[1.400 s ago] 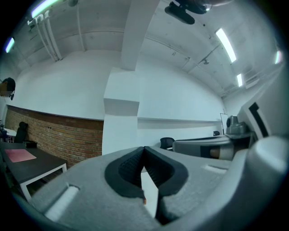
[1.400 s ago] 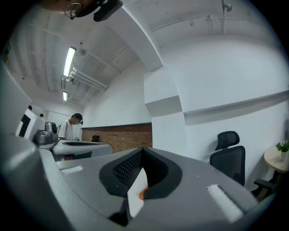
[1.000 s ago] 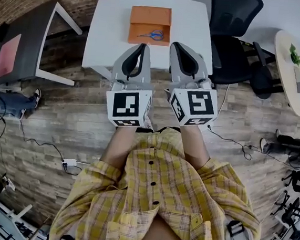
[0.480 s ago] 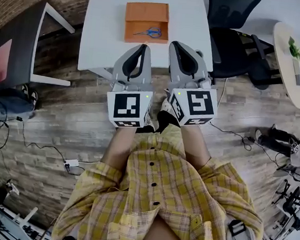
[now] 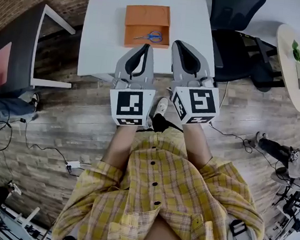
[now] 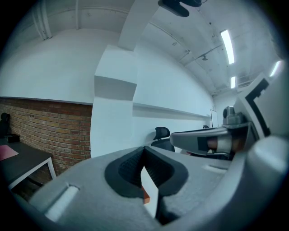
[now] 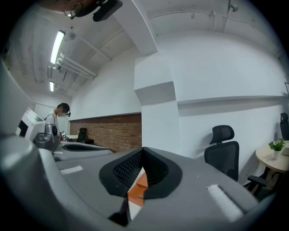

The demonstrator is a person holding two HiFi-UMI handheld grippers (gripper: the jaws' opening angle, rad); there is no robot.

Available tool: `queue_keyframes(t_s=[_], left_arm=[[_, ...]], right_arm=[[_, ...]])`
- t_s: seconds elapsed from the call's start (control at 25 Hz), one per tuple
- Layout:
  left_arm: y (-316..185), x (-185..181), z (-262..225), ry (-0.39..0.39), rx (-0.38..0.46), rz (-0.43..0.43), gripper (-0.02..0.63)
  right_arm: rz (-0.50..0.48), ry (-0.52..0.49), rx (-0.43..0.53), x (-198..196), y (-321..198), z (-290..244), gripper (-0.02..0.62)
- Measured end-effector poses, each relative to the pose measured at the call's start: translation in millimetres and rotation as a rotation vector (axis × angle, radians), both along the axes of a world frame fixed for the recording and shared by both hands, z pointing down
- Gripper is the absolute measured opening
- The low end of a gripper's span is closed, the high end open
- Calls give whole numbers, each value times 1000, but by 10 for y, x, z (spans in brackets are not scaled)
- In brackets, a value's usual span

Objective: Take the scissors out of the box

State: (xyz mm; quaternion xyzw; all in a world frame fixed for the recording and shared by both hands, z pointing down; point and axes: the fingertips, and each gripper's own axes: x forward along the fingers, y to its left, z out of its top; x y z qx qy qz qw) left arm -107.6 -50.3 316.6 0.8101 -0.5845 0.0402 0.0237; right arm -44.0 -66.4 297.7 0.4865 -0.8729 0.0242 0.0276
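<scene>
While jaws of left gripper (image 5: pixel 145 46) and right gripper (image 5: pixel 177 43) sit pressed together, empty, mid-frame at white table (image 5: pixel 103 33) edge, blue-handled scissors (image 5: pixel 150 36) lie flat in orange box (image 5: pixel 147 14), upper centre. Risk: unopened tips shove box; flat blades slip from pinch.

- The open orange cardboard box (image 5: pixel 147 15) sits on the white rectangular table (image 5: pixel 103 28), toward its far side.
- The blue-handled metal scissors (image 5: pixel 150 36) lie in the box, at the end nearer the table's near edge.
- The left gripper (image 5: pixel 145 46) and right gripper (image 5: pixel 177 43) are side by side at the table's near edge.
- The black wheeled office chair (image 5: pixel 235 25) stands just right of the table.
- The dark white-legged desk (image 5: pixel 20 46) stands left of the table.
</scene>
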Motion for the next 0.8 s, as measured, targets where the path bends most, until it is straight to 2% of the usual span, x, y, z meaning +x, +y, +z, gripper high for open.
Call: queue_keyframes(t_s=[0.8], left_arm=[[-1052, 153, 239, -70, -66, -69, 2]], right_arm=[[-56, -28, -36, 193, -992, 184, 6]])
